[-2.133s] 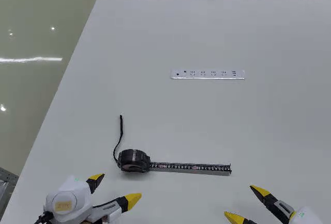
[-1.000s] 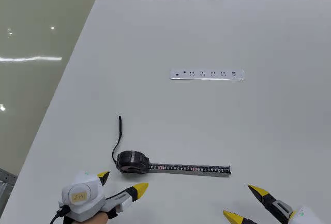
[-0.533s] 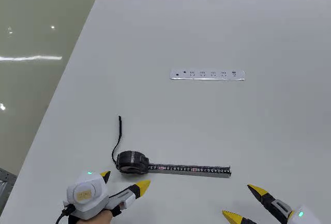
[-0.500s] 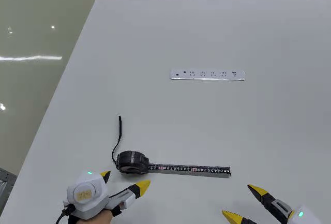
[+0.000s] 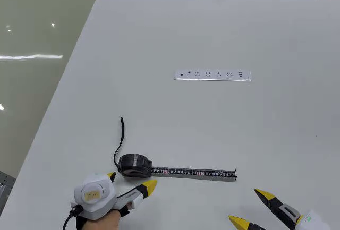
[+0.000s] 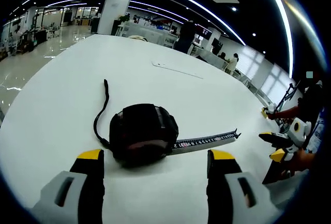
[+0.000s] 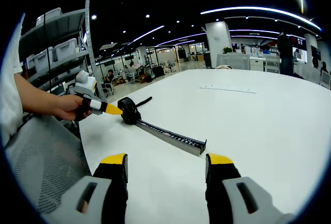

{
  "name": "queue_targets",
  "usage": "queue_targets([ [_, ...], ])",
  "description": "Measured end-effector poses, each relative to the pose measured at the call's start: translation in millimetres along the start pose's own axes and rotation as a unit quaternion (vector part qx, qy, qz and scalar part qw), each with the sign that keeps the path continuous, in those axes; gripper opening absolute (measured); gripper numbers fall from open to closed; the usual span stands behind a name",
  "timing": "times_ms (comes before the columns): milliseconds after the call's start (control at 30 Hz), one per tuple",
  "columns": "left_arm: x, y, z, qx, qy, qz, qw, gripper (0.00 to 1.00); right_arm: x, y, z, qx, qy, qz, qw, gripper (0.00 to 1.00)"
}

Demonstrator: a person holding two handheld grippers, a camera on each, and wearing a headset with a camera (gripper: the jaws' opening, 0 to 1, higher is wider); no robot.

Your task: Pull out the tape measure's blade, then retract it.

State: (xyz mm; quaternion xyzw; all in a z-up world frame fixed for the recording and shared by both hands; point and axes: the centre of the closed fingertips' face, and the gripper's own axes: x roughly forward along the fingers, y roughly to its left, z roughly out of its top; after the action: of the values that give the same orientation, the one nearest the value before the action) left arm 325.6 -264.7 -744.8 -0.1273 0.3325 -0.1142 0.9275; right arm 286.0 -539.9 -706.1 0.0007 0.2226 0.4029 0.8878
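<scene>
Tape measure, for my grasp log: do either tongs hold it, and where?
Nothing is held: left tongs and right tongs are open, neither gripping the tape measure.

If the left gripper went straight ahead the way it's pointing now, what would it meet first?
Most likely the tape measure case, which sits centred just ahead of the open jaws of the left gripper. The pulled-out blade runs off to the side, out of that line.
</scene>
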Motion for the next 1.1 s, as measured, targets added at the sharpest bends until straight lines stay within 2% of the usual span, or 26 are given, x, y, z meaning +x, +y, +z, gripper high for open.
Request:
queue_targets([
  [1100,19.7,5.7,5.7,-0.043,-0.011,0.021,0.9988,0.80,2.1,-3.9,-5.6,0.003,0.010,0.002,0.9999,0.59],
])
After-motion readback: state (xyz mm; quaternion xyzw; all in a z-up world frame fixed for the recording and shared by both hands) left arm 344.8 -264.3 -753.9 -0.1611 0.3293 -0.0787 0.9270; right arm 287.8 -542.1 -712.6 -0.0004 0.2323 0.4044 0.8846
